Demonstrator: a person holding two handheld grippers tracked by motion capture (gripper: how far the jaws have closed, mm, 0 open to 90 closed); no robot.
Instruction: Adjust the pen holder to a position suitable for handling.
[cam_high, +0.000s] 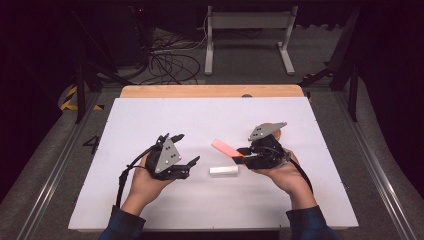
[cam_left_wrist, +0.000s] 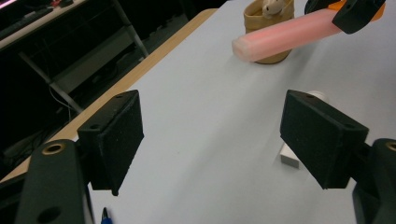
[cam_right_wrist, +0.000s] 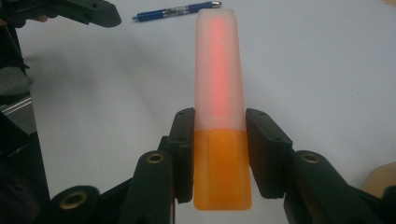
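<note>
Dark room, white desk (cam_high: 150, 200) | R hand-held gripper (cam_high: 239, 155) at 3 o'clock clamped on orange marker (cam_high: 224, 148), capped end toward 9, prob. offered for uncapping | L hand-held gripper (cam_high: 186, 148) at 9 o'clock, jaws apart, empty | white piece (cam_high: 223, 170) between them on desk.

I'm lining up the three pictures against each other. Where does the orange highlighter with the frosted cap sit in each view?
High view: highlighter right of centre, held above the table.
Left gripper view: highlighter at upper right, cap pointing left.
Right gripper view: highlighter at centre, upright, clamped in the right gripper.
Shared landmark: the right gripper's hold on its orange end.
</note>
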